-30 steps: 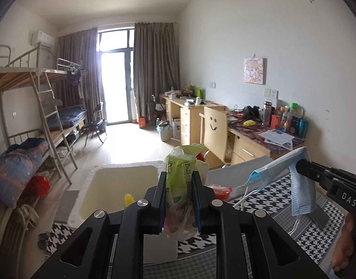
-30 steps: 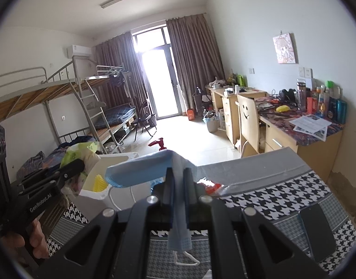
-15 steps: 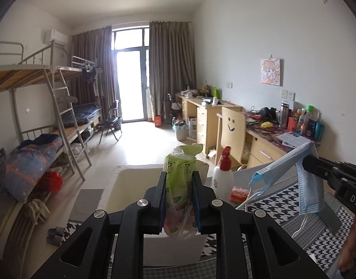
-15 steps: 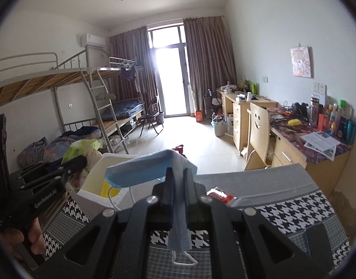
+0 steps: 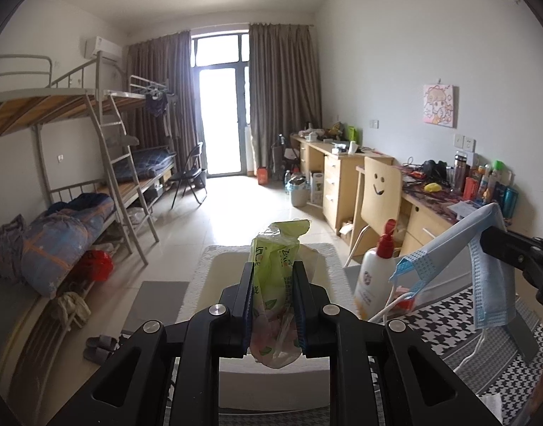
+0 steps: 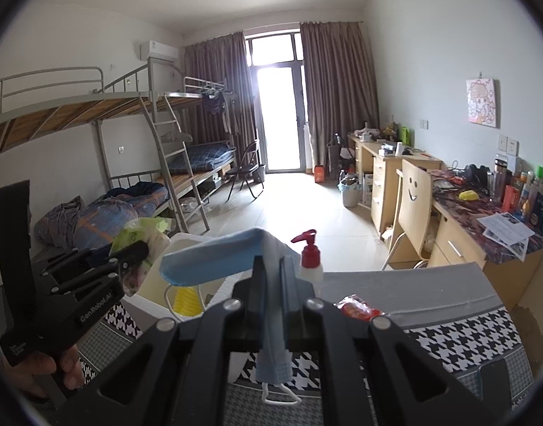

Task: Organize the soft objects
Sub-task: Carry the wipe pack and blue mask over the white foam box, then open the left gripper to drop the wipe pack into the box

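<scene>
Left wrist view: fingers pinching tissue pack, lower end hidden; right fingers pinching mask

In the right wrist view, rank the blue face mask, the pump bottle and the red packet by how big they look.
1. Blue face mask, clamped in the right gripper; it is nearest the lens, so its size is exaggerated.
2. Pump bottle, only partly visible behind the gripper.
3. Red packet; close to the bottle's visible part, so that order is unsure.

white foam box on houndstooth-patterned cloth table | white pump bottle with red cap right of box | crumpled red wrapper right of bottle
</scene>
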The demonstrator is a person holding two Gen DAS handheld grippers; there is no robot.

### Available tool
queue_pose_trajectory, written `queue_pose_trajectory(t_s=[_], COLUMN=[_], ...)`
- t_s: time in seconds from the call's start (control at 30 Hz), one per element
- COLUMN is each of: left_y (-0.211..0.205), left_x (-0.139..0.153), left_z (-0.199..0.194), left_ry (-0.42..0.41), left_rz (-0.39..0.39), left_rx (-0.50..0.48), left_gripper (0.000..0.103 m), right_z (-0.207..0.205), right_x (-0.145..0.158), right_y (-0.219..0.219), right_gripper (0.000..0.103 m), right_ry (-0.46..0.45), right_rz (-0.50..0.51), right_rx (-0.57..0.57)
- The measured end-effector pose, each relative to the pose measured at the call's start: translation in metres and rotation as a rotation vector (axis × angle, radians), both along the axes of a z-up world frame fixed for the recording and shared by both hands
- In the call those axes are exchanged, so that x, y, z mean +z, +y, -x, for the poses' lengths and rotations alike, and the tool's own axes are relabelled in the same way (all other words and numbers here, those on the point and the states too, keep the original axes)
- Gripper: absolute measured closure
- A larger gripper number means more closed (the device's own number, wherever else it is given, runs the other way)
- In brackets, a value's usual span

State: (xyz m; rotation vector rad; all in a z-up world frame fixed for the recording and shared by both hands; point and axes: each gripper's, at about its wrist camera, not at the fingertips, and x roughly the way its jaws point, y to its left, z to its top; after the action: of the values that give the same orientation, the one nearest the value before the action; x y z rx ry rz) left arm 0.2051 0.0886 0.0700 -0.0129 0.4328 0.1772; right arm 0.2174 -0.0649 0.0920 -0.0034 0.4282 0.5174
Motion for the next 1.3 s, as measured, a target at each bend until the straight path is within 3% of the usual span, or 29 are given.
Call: queue_pose_trajectory(t_s=[0.37, 0.53, 0.7, 0.93, 1.3], left_y=[0.016, 0.026, 0.031, 0.040, 0.057], left_x=[-0.014, -0.021, -0.017, -0.012, -0.015], left_z=[-0.021, -0.022, -0.011, -0.003, 0.006], left_ry=[0.060, 0.075, 0.041, 0.013, 0.013], left_rz=[0.036, 0.025, 0.024, 0.053, 0.063], left_rx=[-0.018, 0.031, 0.058, 0.090, 0.134], left_gripper=[0.078, 0.036, 0.012, 0.003, 0.001], right_z=[-0.001, -0.007, -0.010, -0.020, -0.028], right_x=[0.002, 0.000, -0.001, -0.002, -0.002], right_y=[0.017, 0.021, 0.021, 0.031, 0.055], right_gripper=[0.093, 0.093, 0.093, 0.093, 0.093], right_ry=[-0.004, 0.009, 0.013, 0.027, 0.041], right_rz=[0.020, 0.023, 0.021, 0.027, 0.038], right_rx=[0.018, 0.001, 0.000, 0.010, 0.050])
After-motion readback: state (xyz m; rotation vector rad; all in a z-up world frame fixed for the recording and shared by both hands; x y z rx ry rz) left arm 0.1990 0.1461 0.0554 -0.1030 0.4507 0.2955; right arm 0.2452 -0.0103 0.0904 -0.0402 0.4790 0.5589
